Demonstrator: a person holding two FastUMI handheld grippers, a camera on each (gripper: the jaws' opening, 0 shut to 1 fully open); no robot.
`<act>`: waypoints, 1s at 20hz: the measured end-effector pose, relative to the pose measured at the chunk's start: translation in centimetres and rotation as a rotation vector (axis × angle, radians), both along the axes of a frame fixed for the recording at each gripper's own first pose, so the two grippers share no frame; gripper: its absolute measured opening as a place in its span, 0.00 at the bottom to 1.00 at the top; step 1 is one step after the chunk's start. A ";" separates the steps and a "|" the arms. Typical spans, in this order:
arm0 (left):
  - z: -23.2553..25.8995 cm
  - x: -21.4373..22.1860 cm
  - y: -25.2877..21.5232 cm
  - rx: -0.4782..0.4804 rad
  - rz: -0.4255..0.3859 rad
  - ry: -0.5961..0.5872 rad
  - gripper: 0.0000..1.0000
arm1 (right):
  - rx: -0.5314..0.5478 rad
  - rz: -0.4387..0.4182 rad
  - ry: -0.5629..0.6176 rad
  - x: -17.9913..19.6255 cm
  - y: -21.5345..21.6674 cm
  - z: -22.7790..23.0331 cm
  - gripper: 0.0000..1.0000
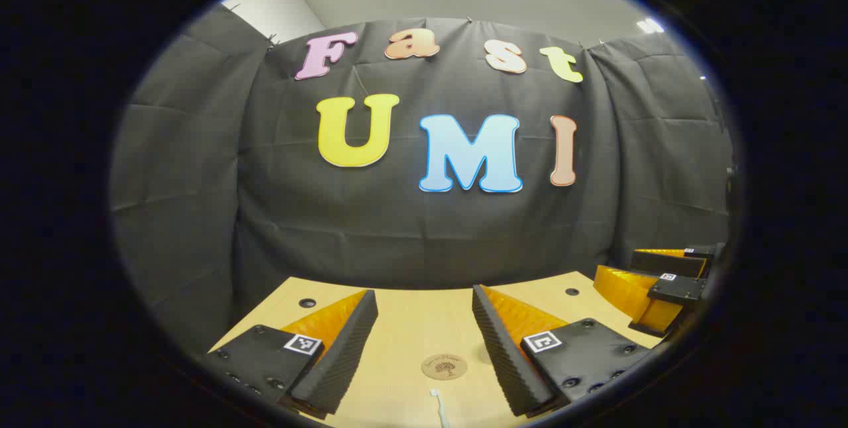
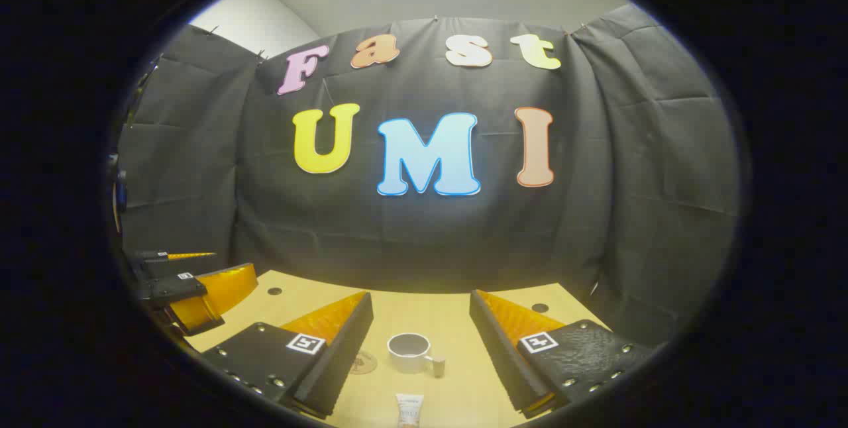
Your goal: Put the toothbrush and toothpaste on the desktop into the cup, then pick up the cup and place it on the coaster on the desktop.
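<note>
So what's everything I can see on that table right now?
table: one, light wood, in front of the black cloth wall
cup: one, white, upright, handle to its right, mid-table
coaster: one, round, wooden, left of the cup
toothbrush: one, white, near edge, below the coaster
toothpaste: one tube, white, near edge, below the cup
left gripper: fingers apart, holding nothing
right gripper: fingers apart, holding nothing

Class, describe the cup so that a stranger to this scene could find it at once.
Start at the wooden desktop below the black cloth wall. In the right gripper view, the cup stands upright between the open fingers, beyond the toothpaste tube, the round coaster to its left. It alone is a hollow mug with a handle.
</note>
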State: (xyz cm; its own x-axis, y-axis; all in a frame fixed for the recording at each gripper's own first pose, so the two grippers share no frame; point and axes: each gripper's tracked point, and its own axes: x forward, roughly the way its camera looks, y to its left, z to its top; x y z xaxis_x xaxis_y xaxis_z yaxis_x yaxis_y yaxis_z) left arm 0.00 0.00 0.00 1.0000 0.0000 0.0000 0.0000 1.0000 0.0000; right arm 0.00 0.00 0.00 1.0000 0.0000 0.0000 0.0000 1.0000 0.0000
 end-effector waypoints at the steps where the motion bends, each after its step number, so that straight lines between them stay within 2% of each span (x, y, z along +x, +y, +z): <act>1: -0.1 0.0 0.1 0.001 0.001 0.001 0.96 | 0.001 0.000 0.000 0.1 0.0 0.0 0.91; 13: -0.9 0.5 0.5 -0.009 -0.002 0.017 0.96 | 0.009 0.001 0.014 0.4 0.2 -0.4 0.91; 20: -6.5 1.8 0.2 -0.006 -0.018 0.155 0.94 | 0.017 0.013 0.155 1.2 0.4 -4.9 0.92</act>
State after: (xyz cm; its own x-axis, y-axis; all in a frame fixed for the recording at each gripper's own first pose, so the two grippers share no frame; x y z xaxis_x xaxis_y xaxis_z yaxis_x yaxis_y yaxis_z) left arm 1.81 0.24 -6.55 0.9879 -0.0181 -0.1543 0.0171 0.9998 -0.0076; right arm 1.17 0.40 -4.93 0.9880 0.0138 -0.1541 -0.0112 0.9998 0.0176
